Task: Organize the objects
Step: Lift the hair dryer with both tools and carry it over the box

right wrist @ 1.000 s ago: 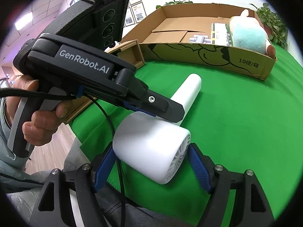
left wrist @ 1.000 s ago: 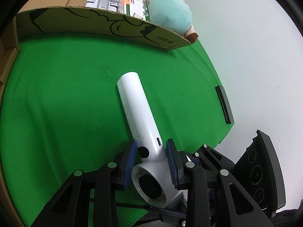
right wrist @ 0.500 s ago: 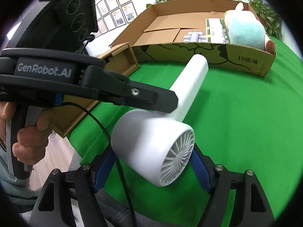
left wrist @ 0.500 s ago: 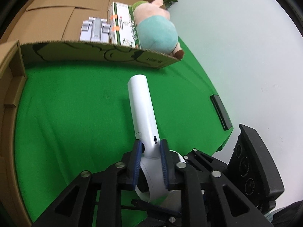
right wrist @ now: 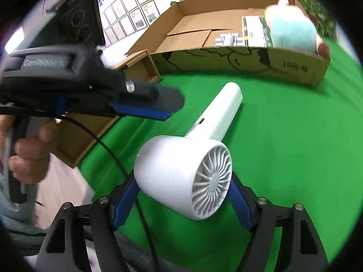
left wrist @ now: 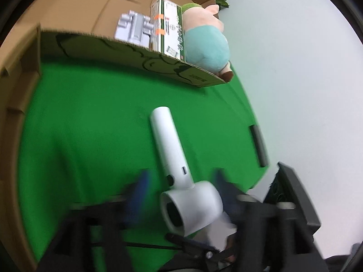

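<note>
Right claw (right wrist: 183, 195) grips the dryer (right wrist: 192, 156), left claw (left wrist: 179, 181) spread open beside it; next, carry it into the box (right wrist: 226, 61).

I count 1 white plastic hair dryer (right wrist: 192, 158); 1 open brown cardboard box (right wrist: 295, 68); inside it 1 teal-and-pink plush pig (left wrist: 206, 45), 1 green-and-white printed carton (left wrist: 170, 36), 1 grey plastic part (left wrist: 133, 28); my 2 claws: left gripper (left wrist: 179, 190), right gripper (right wrist: 181, 199).
</note>
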`<state>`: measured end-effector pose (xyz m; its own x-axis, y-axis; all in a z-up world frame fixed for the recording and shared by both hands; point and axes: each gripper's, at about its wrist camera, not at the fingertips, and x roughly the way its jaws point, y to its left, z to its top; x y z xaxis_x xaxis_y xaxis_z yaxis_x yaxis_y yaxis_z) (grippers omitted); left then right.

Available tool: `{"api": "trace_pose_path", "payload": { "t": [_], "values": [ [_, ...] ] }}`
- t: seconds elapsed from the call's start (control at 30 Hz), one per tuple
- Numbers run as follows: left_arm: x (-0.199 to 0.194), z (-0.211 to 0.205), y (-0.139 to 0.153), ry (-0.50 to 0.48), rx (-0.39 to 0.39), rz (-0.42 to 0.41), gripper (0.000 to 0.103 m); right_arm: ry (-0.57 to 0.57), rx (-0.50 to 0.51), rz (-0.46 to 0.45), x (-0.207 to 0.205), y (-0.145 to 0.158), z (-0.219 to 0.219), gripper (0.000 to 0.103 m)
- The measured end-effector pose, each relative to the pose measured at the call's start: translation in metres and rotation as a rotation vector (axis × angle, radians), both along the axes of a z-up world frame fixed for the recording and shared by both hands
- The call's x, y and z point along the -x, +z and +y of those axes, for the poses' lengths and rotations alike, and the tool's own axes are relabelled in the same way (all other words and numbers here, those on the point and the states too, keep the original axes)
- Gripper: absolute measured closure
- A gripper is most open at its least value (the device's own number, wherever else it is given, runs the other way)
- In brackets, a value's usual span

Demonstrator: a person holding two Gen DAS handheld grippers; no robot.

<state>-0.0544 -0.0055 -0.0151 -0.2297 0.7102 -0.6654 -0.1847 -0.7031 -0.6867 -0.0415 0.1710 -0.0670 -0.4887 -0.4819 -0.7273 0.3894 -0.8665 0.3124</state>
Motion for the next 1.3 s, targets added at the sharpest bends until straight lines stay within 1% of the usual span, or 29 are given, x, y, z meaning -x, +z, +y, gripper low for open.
{"api": "trace_pose_path", "payload": {
  "t": [0.07,0.1,0.2,0.27,0.3,0.33,0.37,0.4,0.43,0.5,0.7,0.73,0.77,0.8,0.83,0.9,0.93,0.97,1.0,1.1,1.17,1.23,1.3],
  "values": [
    [0.002,0.004,-0.007,-0.021,-0.046,-0.041,0.026,0.016,0.034,-0.01,-0.003,0.0,0.003,0.028],
    [0.004,0.008,-0.009,-0.031,-0.047,-0.046,0.026,0.025,0.051,-0.016,-0.004,0.0,0.004,0.028],
    [0.001,0.018,-0.015,-0.069,-0.024,-0.041,0.03,0.05,0.077,-0.023,-0.011,-0.001,0.004,0.028],
    [-0.001,0.022,-0.017,-0.074,0.012,-0.042,0.034,0.072,0.09,-0.02,-0.016,-0.002,0.001,0.028],
    [-0.002,0.022,-0.017,-0.071,0.027,-0.036,0.039,0.074,0.084,-0.015,-0.019,-0.002,0.0,0.028],
    [-0.002,0.023,-0.017,-0.068,0.042,-0.03,0.049,0.073,0.071,-0.005,-0.021,-0.002,-0.002,0.028],
    [0.0,0.024,-0.017,-0.062,0.061,-0.021,0.056,0.072,0.066,-0.002,-0.021,-0.002,-0.002,0.028],
    [-0.001,0.022,-0.016,-0.054,0.08,-0.011,0.071,0.069,0.066,-0.002,-0.021,-0.002,-0.002,0.028],
    [-0.002,0.02,-0.015,-0.045,0.09,-0.002,0.075,0.064,0.068,0.0,-0.021,-0.002,-0.001,0.028],
    [-0.003,0.018,-0.012,-0.044,0.081,0.014,0.075,0.062,0.069,0.005,-0.021,-0.001,0.0,0.028],
    [-0.004,0.011,0.002,-0.016,0.082,0.046,0.075,0.075,0.048,0.066,-0.022,0.009,-0.008,0.028],
    [-0.004,0.011,0.004,-0.017,0.084,0.046,0.073,0.079,0.042,0.079,-0.023,0.011,-0.01,0.028],
    [-0.004,0.009,0.003,-0.02,0.089,0.036,0.068,0.082,0.041,0.085,-0.022,0.012,-0.012,0.028],
    [-0.003,0.011,0.0,-0.029,0.083,0.007,0.054,0.086,0.042,0.09,-0.023,0.014,-0.013,0.028],
    [0.0,0.016,-0.009,-0.034,0.076,-0.019,0.048,0.091,0.049,0.093,-0.023,0.015,-0.01,0.028],
    [0.004,0.011,-0.017,-0.022,0.058,-0.046,0.049,0.097,0.056,0.084,-0.023,0.013,-0.012,0.028],
    [0.004,0.01,-0.017,-0.016,0.066,-0.043,0.059,0.098,0.051,0.085,-0.023,0.012,-0.014,0.028],
    [0.003,0.01,-0.016,-0.012,0.079,-0.035,0.066,0.098,0.044,0.083,-0.023,0.012,-0.015,0.028],
    [0.003,0.01,-0.014,-0.01,0.098,-0.019,0.071,0.093,0.04,0.079,-0.023,0.011,-0.015,0.028],
    [0.001,0.01,-0.008,-0.012,0.095,0.016,0.072,0.083,0.055,0.073,-0.02,0.012,-0.01,0.028],
    [-0.002,0.009,-0.001,-0.003,0.097,0.038,0.073,0.082,0.047,0.088,-0.022,0.016,-0.012,0.028],
    [-0.003,0.007,0.009,0.011,0.102,0.065,0.073,0.084,0.046,0.105,-0.022,0.022,-0.013,0.028],
    [-0.003,0.008,0.024,0.029,0.127,0.113,0.074,0.088,0.046,0.123,-0.023,0.027,-0.014,0.028]
  ]
}}
